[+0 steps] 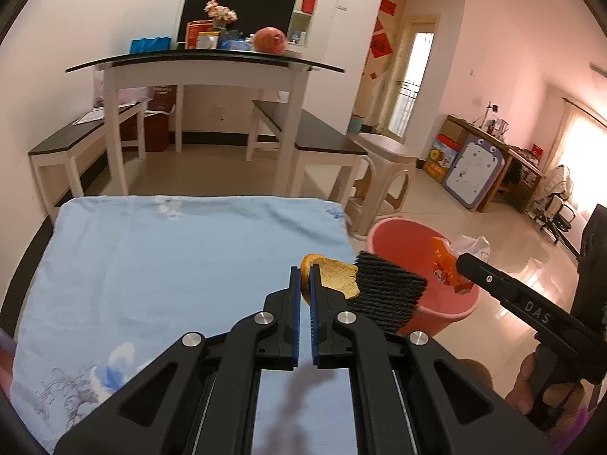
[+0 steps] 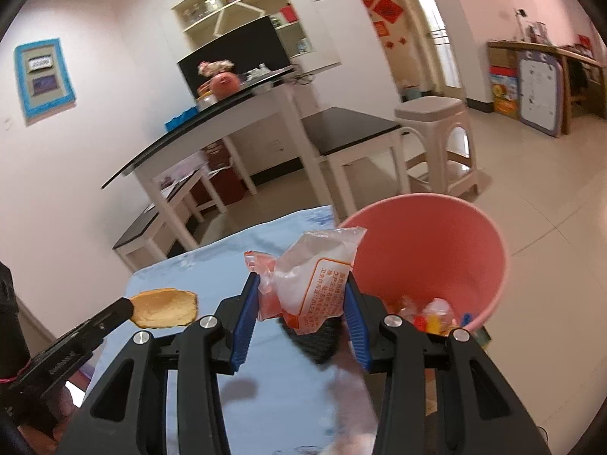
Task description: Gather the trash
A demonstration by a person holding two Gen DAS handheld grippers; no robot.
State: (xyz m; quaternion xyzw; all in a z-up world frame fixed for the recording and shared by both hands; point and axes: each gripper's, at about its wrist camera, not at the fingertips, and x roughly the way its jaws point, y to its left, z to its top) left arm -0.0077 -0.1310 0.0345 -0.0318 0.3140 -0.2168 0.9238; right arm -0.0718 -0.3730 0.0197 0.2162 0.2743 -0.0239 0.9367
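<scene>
My left gripper (image 1: 304,270) is shut on a piece of orange peel (image 1: 334,278) and holds it above the right edge of the blue cloth (image 1: 170,265). The peel also shows in the right wrist view (image 2: 165,308). My right gripper (image 2: 301,295) is shut on a crumpled plastic wrapper (image 2: 311,276) with orange print, held beside the pink bin (image 2: 428,250). In the left wrist view the wrapper (image 1: 451,269) hangs over the bin (image 1: 413,242). Several bits of trash (image 2: 432,314) lie in the bin's bottom.
A black woven pad (image 1: 387,292) lies at the cloth's right edge, next to the bin. A beige plastic stool (image 1: 383,174) stands behind the bin. A white desk (image 1: 205,72) with black benches stands beyond the cloth. Tiled floor (image 1: 512,250) spreads to the right.
</scene>
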